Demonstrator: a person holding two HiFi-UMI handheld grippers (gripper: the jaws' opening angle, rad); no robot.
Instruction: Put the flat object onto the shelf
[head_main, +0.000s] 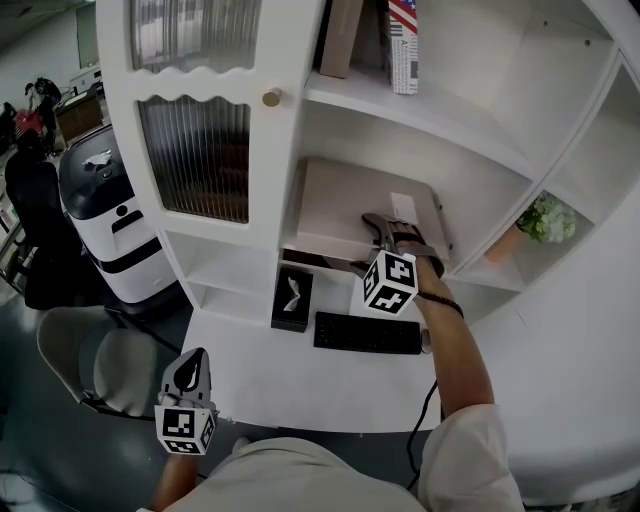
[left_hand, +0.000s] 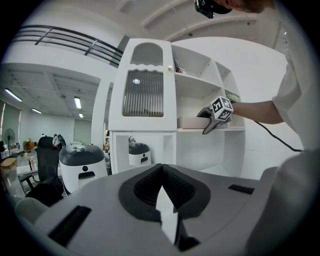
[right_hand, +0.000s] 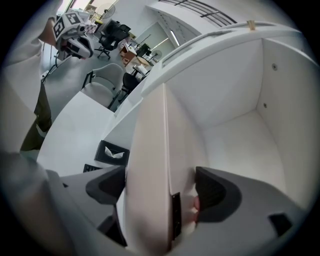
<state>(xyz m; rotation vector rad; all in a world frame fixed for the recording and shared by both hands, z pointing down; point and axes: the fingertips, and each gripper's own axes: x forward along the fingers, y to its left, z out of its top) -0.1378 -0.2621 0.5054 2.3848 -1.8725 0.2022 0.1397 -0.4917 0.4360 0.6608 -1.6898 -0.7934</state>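
The flat pinkish-beige object (head_main: 350, 205) lies on the middle shelf (head_main: 470, 275) of the white cabinet. My right gripper (head_main: 362, 245) reaches in at its front edge. In the right gripper view the object (right_hand: 150, 165) stands between the jaws of that gripper (right_hand: 160, 185); the right pad stands clear of it by a gap, so the jaws are open around it. My left gripper (head_main: 190, 372) hangs low at the left, off the desk's front edge, shut and with nothing in it (left_hand: 162, 182). The left gripper view shows the object (left_hand: 189, 122) on the shelf from afar.
On the white desk (head_main: 250, 370) below lie a black tissue box (head_main: 292, 300) and a black keyboard (head_main: 367, 333). Books (head_main: 402, 45) stand on the upper shelf, and a flower pot (head_main: 545, 218) in the right compartment. A ribbed-glass door (head_main: 195, 155), a white machine (head_main: 100, 215) and a chair (head_main: 90, 360) are at left.
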